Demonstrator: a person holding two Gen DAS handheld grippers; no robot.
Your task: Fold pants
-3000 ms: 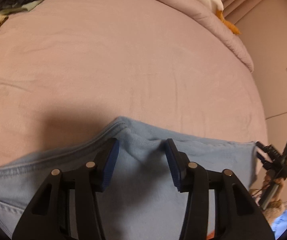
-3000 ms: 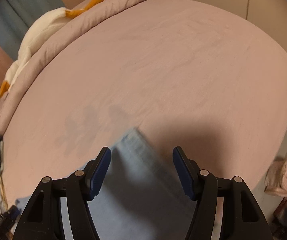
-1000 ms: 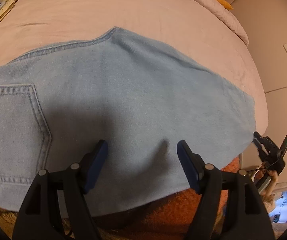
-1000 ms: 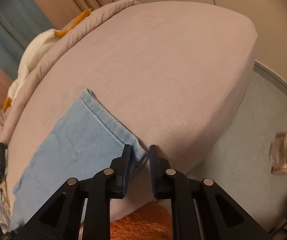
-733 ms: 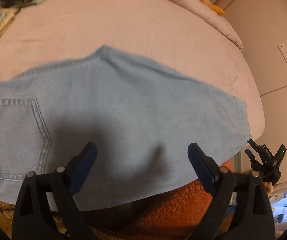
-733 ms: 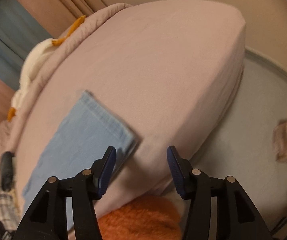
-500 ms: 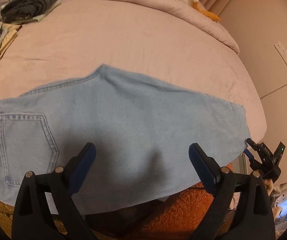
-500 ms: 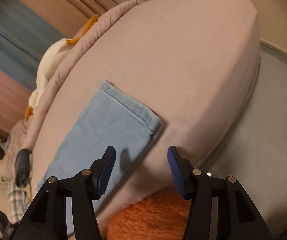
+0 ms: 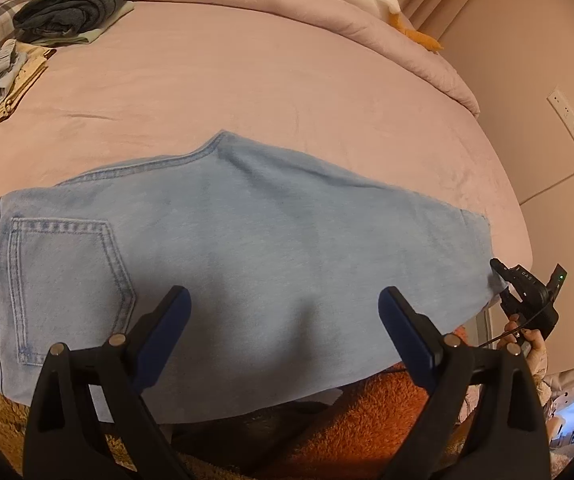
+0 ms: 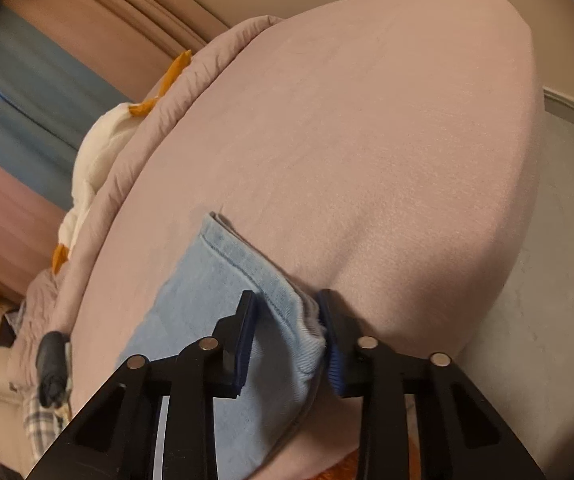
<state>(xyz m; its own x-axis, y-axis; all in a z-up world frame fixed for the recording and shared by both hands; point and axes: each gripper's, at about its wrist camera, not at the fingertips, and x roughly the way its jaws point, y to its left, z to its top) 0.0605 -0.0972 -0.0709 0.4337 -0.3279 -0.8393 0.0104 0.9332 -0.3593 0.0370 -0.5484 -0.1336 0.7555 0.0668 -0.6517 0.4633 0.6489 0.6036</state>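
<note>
Narrowing around the hem corner of the pants [image 10: 223, 300], right gripper [image 10: 287, 332] back at the leg end after a wide-open half second; jaws part-closed, denim between the pads, not visibly clamped. Suggesting the next fold, hem toward waist, about to begin. Lying flat along the near edge of the bed [image 9: 247, 80], back pocket at left. Hovering above mid-leg, left gripper [image 9: 283, 320] raised and tilted down, jaws spread wide, holding nothing.
</note>
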